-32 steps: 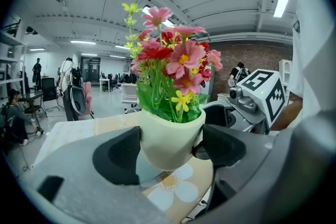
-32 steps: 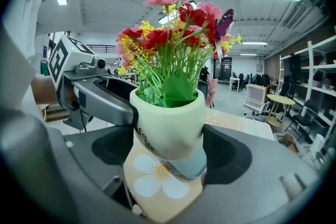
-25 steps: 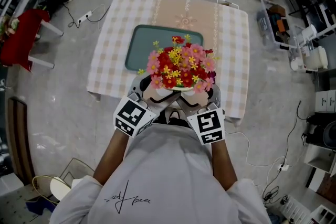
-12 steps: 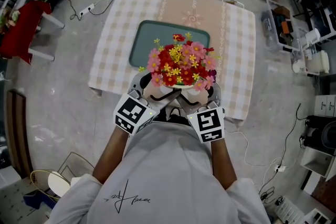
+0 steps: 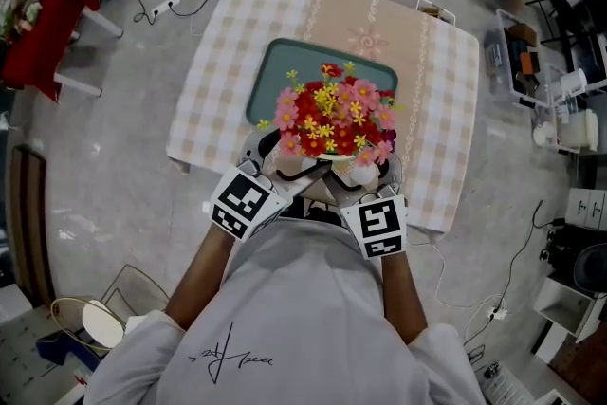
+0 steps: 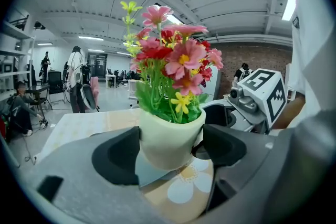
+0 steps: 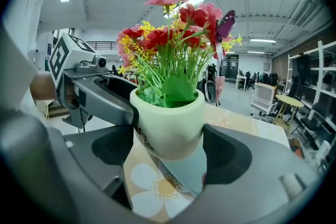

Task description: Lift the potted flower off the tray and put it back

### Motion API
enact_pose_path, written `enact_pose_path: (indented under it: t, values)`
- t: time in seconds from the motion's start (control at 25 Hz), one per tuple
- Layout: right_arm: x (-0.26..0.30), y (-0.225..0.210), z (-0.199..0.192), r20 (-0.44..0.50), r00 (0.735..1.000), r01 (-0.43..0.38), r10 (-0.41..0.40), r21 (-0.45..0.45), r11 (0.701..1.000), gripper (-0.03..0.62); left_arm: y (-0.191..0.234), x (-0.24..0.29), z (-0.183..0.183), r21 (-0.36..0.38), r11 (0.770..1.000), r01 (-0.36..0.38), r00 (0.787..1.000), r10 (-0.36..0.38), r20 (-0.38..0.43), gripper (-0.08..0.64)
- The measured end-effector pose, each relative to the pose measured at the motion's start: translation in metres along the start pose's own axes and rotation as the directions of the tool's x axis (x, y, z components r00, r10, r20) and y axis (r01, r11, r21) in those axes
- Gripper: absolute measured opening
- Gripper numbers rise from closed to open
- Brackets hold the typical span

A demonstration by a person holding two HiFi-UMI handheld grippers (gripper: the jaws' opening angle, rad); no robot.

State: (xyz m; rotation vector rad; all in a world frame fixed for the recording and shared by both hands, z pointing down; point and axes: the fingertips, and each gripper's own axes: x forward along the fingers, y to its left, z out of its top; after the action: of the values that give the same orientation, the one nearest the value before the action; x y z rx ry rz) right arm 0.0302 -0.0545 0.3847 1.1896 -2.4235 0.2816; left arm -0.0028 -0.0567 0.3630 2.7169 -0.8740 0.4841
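Note:
The potted flower, red, pink and yellow blooms in a pale green pot, hangs in the air over the near part of the table. My left gripper and right gripper are both shut on the pot from opposite sides. In the right gripper view the pot is clamped between the dark jaws, tilted slightly. The teal tray lies bare on the checked tablecloth, partly hidden behind the blooms. Under the pot I see the cloth's flower print.
A red seat stands on the floor to the left, with cables and a power strip beside it. Plastic bins and a white jug crowd the right side. A basket sits at the lower left.
The pot stays clamped in both grippers. The table and tray have slid nearer in the head view, so the blooms now overlap more of the tray's near edge.

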Motion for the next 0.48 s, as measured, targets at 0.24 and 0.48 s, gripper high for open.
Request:
enact_pose_path:
  t: [0.24,0.48]
  values:
    - [0.023,0.002,0.005,-0.013,1.0,-0.014,0.014,-0.003,1.0,0.419,0.023,-0.002,-0.003,-0.015,1.0,-0.015,1.0,0.015,0.003,0.377]
    - [0.043,0.008,0.005,-0.032,0.999,-0.03,0.03,-0.003,1.0,0.419,0.042,-0.004,-0.01,-0.031,0.999,-0.025,1.0,0.025,-0.002,0.377]
